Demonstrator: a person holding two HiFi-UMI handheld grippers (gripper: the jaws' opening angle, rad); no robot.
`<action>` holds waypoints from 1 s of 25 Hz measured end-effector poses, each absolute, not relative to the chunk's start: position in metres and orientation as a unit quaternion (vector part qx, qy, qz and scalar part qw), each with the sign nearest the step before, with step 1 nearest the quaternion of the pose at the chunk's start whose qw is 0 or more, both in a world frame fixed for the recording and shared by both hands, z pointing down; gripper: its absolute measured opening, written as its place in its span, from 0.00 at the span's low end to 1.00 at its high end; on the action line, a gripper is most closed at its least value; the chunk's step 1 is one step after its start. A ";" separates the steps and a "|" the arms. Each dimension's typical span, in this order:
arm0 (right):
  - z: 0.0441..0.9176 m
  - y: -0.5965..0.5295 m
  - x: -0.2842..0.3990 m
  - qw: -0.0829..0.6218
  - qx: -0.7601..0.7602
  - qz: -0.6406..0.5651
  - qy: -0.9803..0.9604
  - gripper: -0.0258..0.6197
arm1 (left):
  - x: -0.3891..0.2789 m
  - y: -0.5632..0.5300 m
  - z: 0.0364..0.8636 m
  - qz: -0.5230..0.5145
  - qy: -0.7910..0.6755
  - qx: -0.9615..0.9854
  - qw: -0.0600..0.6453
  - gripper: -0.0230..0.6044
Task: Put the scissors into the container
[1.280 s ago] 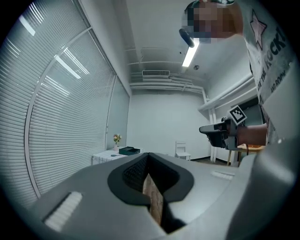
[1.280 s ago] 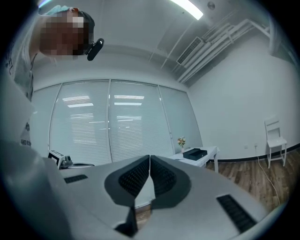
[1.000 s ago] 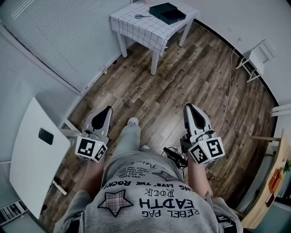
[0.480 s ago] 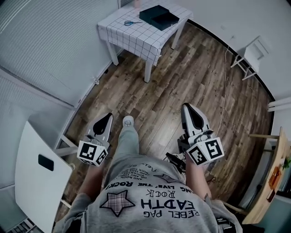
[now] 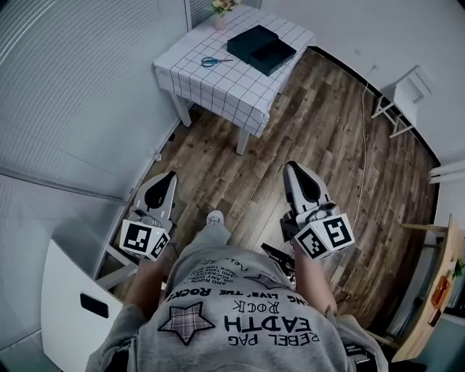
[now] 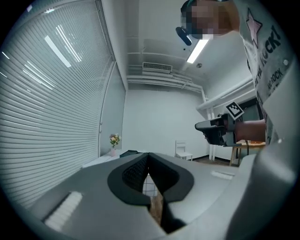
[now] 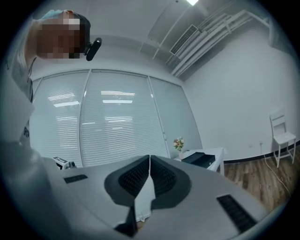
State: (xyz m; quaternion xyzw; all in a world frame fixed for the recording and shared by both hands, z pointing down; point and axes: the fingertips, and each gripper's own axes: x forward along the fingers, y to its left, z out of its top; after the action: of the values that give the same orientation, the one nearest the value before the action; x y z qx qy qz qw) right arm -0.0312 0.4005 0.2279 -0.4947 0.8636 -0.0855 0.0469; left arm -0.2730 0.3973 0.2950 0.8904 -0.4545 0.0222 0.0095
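**Head view: scissors far ahead on the table, both grippers shut and empty**

We're standing on the wood floor, well short of the table [image 5: 243, 91] with the checked cloth, which sits at the top of the pic. The scissors [image 5: 211, 62] lie flat on that cloth, near its left half. The blue handles are twd the blinds side and the blades point right, twd the black container [image 5: 261, 49]. So their long axis runs across our line of approach, not along it. The container is just beside the blade end and a bit further back. It shows as two dark rectangular parts overlapping, and we can't tell from here which part is open. A small vase of flowers [image 5: 221, 9] stands at the far edge.

The left gripper [image 5: 171, 174] and right gripper [image 5: 289, 166] are both held level at waist height, pointing twd the table. In each gripper view the ribbed pads meet at the tips w/ nothing between them, so both are fully closed and carrying nothing.

The scissors lie straight ahead, btw the two gripper lines and somewhat more to the left gripper's side. The container sits more on the right gripper's side. We judge the left gripper slightly nearer the handles, but it's close. The task hasn't started on the object. Approach comes first, then the jaws must open and meet the scissors crosswise to the blades.
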 end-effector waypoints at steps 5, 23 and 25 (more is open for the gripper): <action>0.227 0.352 -0.043 0.050 -0.502 -0.089 0.859 0.06 | -0.288 0.344 0.289 0.013 -0.446 0.895 0.006 0.05; 0.237 0.281 -0.047 0.087 -0.525 -0.137 0.836 0.06 | -0.312 0.278 0.292 -0.017 -0.412 0.911 0.015 0.05; 0.236 0.276 -0.046 0.083 -0.524 -0.132 0.837 0.06 | -0.312 0.279 0.288 -0.029 -0.408 0.913 0.009 0.05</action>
State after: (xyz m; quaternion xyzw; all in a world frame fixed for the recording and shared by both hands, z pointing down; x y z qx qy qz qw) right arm -0.0465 0.2760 0.2362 -0.5240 0.8373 -0.1322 0.0833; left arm -0.3118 0.2791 0.2881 0.9127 -0.4076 -0.0286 0.0092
